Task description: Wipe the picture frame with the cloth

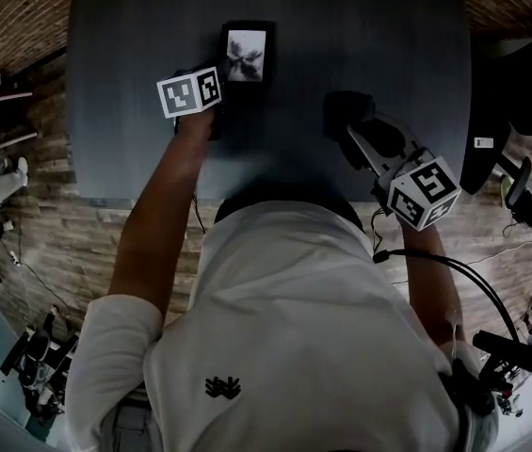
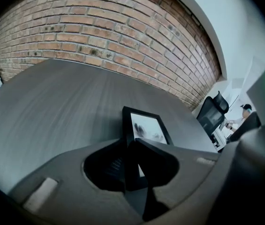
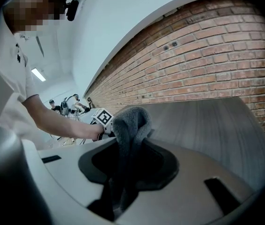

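Frame (image 2: 145, 128) is far-centre on the dark table (image 1: 124, 111), w/ its near edge pinched tight betw. my L gripper (image 2: 133, 170) jaws. R gripper (image 3: 123, 172) jaws are clamped on the grey cloth (image 3: 131, 123), which bunches up above them, right of the frame and apart from it.

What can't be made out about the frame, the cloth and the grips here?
Picture frame: its photo is too blurred in the left gripper view and too small in the head view.
Left gripper: in the head view its marker cube hides the jaws.
Cloth: its lower end disappears inside the right gripper.
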### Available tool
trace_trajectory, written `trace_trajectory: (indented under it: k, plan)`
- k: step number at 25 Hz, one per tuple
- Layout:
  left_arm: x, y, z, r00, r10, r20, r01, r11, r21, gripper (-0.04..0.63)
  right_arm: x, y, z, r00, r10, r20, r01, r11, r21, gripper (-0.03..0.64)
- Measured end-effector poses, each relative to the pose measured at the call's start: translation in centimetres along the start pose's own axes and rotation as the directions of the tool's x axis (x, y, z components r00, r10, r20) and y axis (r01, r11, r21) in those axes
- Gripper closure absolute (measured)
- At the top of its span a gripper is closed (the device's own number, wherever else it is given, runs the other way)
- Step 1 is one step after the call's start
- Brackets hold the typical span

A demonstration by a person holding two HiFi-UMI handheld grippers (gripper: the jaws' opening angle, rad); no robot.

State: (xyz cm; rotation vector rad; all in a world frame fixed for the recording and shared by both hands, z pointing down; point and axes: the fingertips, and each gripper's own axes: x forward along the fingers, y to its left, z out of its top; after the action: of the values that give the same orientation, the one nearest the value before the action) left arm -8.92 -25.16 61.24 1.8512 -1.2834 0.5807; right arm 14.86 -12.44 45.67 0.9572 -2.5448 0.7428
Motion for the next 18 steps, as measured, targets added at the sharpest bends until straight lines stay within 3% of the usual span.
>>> trace_trajectory:
  k: [11,18]
  plan:
    - [-8.0,-4.5,0.5,0.987,-0.100,0.124,0.102,0.995,-0.007,0.518,-0.3,3.6,4.4,0.996,0.018,0.086,-0.008,0.993,-0.119,0.508]
    - [-13.0,-6.7,2.0,0.971,-0.139,0.196,0.135,0.990,0.032,0.518,0.1,7.1,10.4,0.983,0.102,0.155,-0.060,0.964,-0.259,0.508]
